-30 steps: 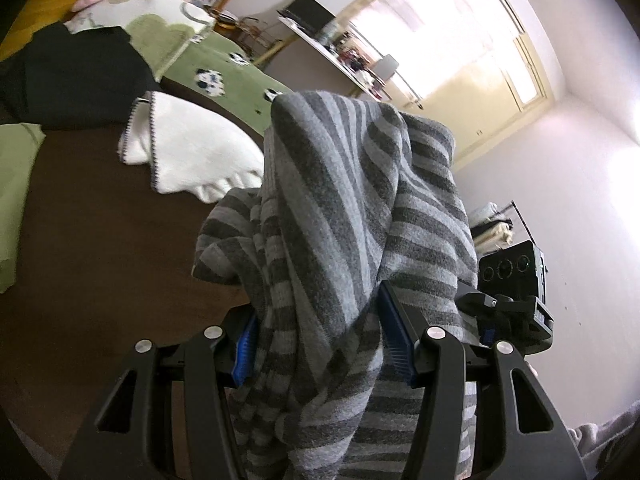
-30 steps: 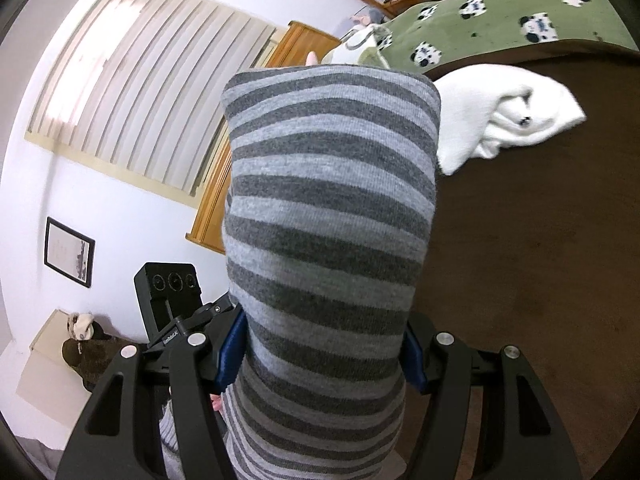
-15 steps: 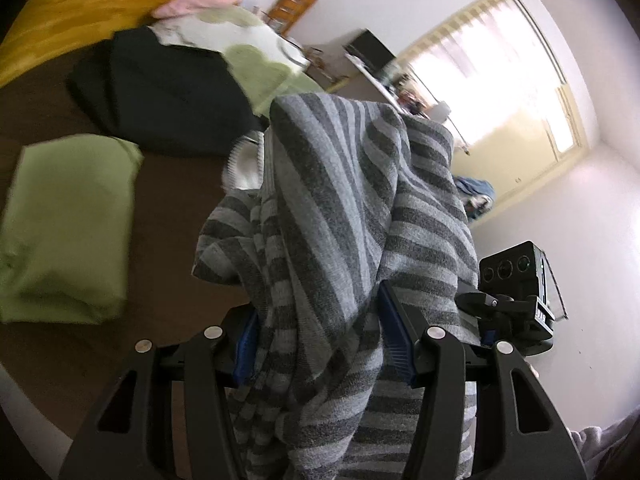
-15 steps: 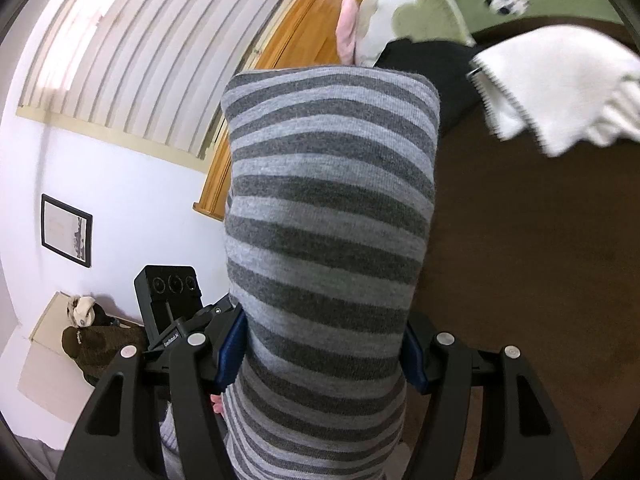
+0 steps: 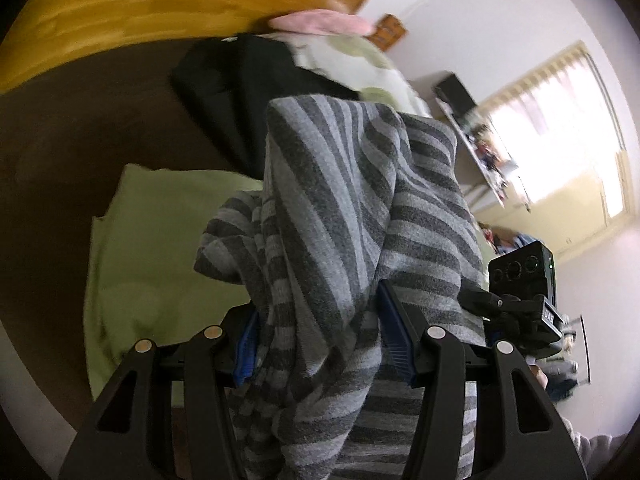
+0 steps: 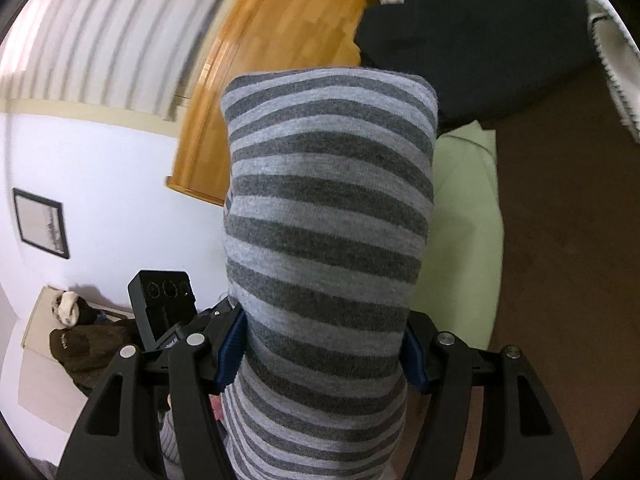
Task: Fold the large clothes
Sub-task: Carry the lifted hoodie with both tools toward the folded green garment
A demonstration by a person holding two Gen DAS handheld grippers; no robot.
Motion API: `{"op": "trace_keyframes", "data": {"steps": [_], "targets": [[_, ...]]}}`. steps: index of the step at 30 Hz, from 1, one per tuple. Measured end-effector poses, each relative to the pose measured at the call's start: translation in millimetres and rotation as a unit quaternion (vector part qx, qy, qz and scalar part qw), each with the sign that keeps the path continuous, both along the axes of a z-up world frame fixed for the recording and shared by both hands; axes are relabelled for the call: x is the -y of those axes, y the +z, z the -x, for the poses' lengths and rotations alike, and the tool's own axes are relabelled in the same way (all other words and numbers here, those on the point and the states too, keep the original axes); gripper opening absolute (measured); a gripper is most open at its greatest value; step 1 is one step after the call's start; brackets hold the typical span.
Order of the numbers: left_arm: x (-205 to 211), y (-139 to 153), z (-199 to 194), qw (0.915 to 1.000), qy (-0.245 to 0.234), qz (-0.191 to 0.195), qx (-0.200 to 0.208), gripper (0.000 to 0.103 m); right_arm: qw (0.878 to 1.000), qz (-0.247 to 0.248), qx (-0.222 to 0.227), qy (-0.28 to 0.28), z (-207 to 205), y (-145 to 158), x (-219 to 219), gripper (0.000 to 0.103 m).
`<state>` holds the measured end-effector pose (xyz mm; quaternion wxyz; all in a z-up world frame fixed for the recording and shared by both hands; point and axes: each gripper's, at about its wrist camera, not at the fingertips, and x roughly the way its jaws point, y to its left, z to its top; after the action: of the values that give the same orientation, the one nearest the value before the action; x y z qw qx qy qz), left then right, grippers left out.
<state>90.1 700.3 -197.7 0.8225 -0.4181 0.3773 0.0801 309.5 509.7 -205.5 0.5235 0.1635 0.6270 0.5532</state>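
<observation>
A folded grey striped garment (image 5: 344,216) fills the middle of both wrist views. My left gripper (image 5: 320,340) is shut on one end of it, the blue pads pressed into a bunched thickness of cloth. My right gripper (image 6: 322,350) is shut on the other end of the striped garment (image 6: 328,208), which rises smooth and rounded between its pads. The garment hangs in the air over a brown bed cover (image 5: 60,152). A folded light green garment (image 5: 160,240) lies on the cover right beneath it, also seen as the green fold (image 6: 464,240) in the right wrist view.
A black garment (image 5: 240,88) lies behind the green one, near a wooden headboard (image 5: 160,12). A white fringed cloth (image 6: 616,60) sits at the right edge. Pale pillows (image 5: 352,64) lie beyond the black garment. The bed's near edge (image 5: 24,380) curves at lower left.
Both grippers have swung across the bed toward the headboard and sunk lower with the striped garment. The white cloth has slid out to the side; the green folded garment now lies beneath.
</observation>
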Motion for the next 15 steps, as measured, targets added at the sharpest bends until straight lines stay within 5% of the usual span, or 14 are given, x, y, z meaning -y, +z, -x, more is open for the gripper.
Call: {"op": "trace_keyframes", "data": {"steps": [7,12,15], "targets": [[-55.8,-77.1,-1.2,0.9980,0.039,-0.005,-0.049,0.053,0.999,0.037,-0.008,0.038,-8.5,-86.9,-81.5,0.064],[-75.2,-127.0,-6.4,0.9952,0.043,-0.010,-0.087,0.053,0.997,0.064,-0.026,0.040,-10.2,-144.1,-105.5,0.068],[-75.3,-139.6,-7.1,0.9959,0.040,-0.023,-0.077,0.059,0.997,0.050,-0.023,0.045,-11.4,-160.2,-107.2,0.072]]}}
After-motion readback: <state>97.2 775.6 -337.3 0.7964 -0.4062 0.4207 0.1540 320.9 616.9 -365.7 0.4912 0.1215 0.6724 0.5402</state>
